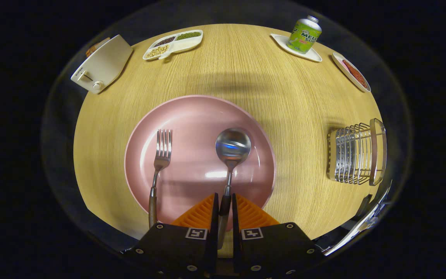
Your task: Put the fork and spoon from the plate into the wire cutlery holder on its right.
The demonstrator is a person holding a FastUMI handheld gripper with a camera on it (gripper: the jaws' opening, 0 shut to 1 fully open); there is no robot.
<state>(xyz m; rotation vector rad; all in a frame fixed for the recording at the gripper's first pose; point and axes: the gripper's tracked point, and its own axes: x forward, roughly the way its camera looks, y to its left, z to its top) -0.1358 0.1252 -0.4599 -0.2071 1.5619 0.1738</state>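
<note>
Wooden table (246,62); jaws astride spoon (231,155) handle.

The green can (304,35) reads "MELON SODA", seemingly; the toaster's (101,64) small lettering stays illegible.

Bench (254,73): light wood grain, round in this view, carrying everything listed here.
Toaster (101,64): cream-coloured, at the far left rim, a knob and a lever on its near face.
Divided dish (172,43): white, just right of the toaster, with dark beans, green beans and pale beans in separate sections.
Can (304,34): green, upright on a small white tray (312,55) at the far right.
Small dish (356,73): right of the tray, holding something red.
</note>
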